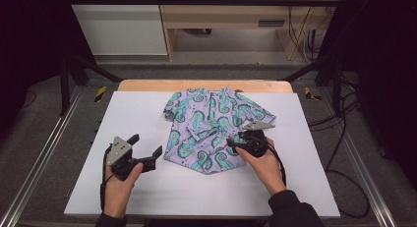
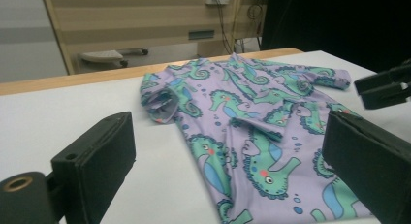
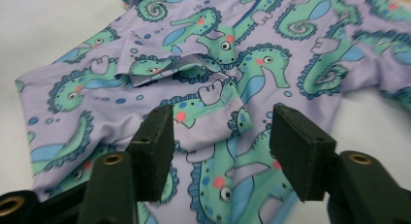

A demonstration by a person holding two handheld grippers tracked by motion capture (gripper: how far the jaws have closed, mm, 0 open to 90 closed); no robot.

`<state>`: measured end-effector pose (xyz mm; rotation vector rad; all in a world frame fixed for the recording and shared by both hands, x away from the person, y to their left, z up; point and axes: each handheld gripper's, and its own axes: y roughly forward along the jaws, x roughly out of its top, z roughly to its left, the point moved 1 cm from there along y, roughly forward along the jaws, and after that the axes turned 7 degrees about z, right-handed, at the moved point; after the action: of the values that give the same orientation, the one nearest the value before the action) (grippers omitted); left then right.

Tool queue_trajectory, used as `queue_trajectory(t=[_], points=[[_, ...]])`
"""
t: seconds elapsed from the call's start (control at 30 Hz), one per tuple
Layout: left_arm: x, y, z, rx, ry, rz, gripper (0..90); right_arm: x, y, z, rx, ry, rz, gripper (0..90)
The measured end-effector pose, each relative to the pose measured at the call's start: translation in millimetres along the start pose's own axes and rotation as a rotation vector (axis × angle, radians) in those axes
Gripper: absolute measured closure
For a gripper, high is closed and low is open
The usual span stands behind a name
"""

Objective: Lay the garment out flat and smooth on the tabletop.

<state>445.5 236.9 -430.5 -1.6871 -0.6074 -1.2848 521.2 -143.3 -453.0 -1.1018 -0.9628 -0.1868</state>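
The white bench (image 1: 147, 187) carries a lilac seahorse shirt (image 1: 211, 124) at its middle, collar toward the far edge, long axis running away from the person. The right gripper (image 1: 241, 141) hovers over the shirt's near right part, fingers spread. The left gripper (image 1: 147, 149), also spread, rests on bare bench left of the shirt.

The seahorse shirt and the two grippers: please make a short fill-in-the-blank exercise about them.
1. The purple shirt is printed with green ____.
2. The shirt lies on a ____ table.
3. The jaws of the left gripper stand ____, with nothing between them.
4. The right gripper is over the shirt's ____ edge, the one nearest the person.

Missing words: seahorses; white; open; bottom
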Motion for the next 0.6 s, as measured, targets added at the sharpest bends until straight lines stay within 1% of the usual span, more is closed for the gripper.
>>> queue_trajectory(t=[0.03, 0.1, 0.2, 0.23, 0.27, 0.37, 0.4, 0.47, 0.53, 0.6], points=[[-0.7, -1.3, 1.7, 0.002, -0.007, -0.001, 5.5, 0.9, 6.8, -1.3, 0.001, 0.012, 0.010, 44.1], [-1.6, -3.5, 3.7, 0.000, -0.011, 0.000, 5.6, 2.7, 20.6, -4.1, -0.012, 0.033, 0.049, 45.2], [-1.8, -5.6, 5.8, -0.002, -0.021, -0.004, 5.8, 4.7, 37.4, -7.0, -0.008, 0.069, 0.074, 46.6], [-1.7, -6.0, 6.5, -0.002, -0.023, -0.005, 6.0, 5.1, 41.1, -7.6, -0.002, 0.080, 0.076, 49.7], [-1.7, -6.1, 7.1, -0.003, -0.025, -0.005, 6.3, 5.3, 43.8, -7.2, 0.008, 0.088, 0.079, 55.6], [-2.1, -5.8, 8.8, -0.004, -0.026, 0.001, 6.4, 5.9, 45.9, -3.4, 0.007, 0.073, 0.073, 74.9], [-2.4, -5.8, 9.4, -0.004, -0.027, 0.003, 6.5, 6.0, 44.9, -1.6, 0.013, 0.068, 0.069, 78.6], [-3.2, -6.3, 10.6, -0.001, -0.030, 0.009, 6.6, 6.5, 41.5, 3.3, 0.017, 0.047, 0.056, 84.4], [-3.6, -7.2, 11.6, 0.001, -0.033, 0.012, 6.8, 7.6, 38.1, 9.0, 0.033, 0.023, 0.046, 86.0], [-3.4, -8.2, 12.8, 0.002, -0.040, 0.011, 6.9, 7.8, 34.1, 16.6, 0.061, 0.011, 0.032, 86.3]])
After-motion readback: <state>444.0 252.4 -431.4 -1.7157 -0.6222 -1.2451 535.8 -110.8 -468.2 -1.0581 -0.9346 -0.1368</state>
